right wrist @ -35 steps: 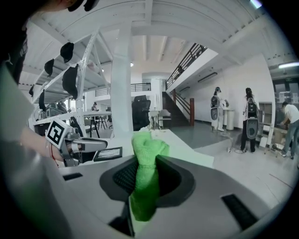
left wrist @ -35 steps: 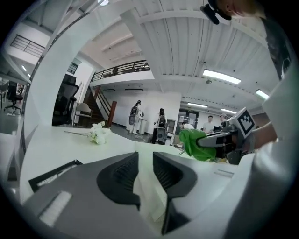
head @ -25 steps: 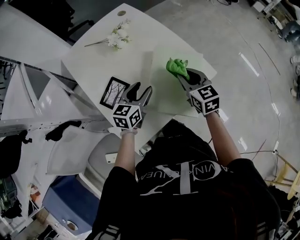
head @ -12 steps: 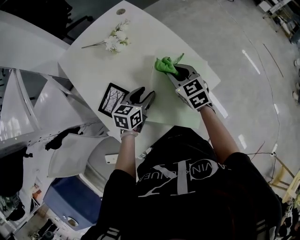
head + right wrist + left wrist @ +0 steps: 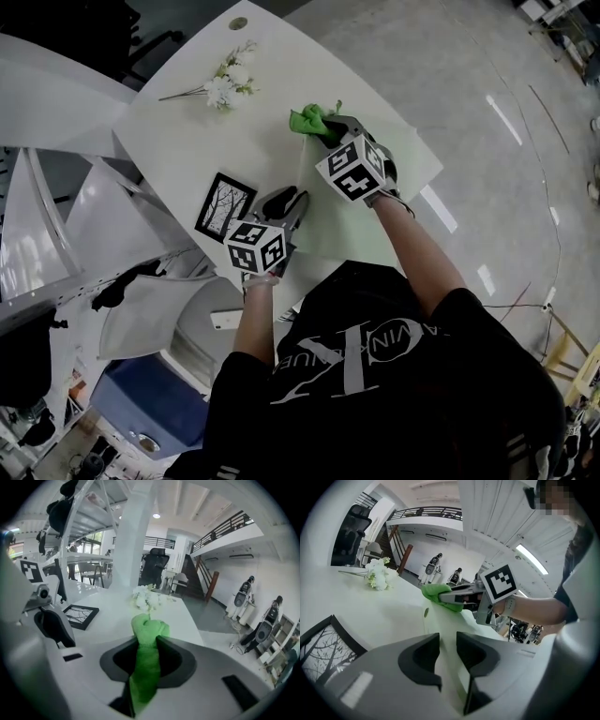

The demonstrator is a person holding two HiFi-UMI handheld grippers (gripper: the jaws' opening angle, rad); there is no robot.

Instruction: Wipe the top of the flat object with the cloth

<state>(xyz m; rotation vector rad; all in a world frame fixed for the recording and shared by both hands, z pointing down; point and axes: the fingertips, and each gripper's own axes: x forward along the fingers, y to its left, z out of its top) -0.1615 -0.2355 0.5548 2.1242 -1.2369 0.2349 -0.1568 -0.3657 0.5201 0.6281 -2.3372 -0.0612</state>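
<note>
wiping is judged barely begun: right gripper [image 5: 330, 131] jaws clamp the green cloth [image 5: 309, 120] at the far corner of the flat board [image 5: 342, 225] on the bench [image 5: 187, 122], while left gripper [image 5: 286, 199] jaws, just closing, stand narrowly apart with the board's near edge between them.

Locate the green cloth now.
The green cloth is pinched in the right gripper, head view upper centre, at the pale green board's far left corner, white flowers beyond.

Cloth [image 5: 148, 624]: we lose its lower end where it runs down between the jaws of the right gripper [image 5: 149, 643]. From the head view the gripper hides part of it. Picture frame [image 5: 323, 648]: cut by the left edge. Board [image 5: 326, 231]: partly under the forearm [image 5: 408, 244].
</note>
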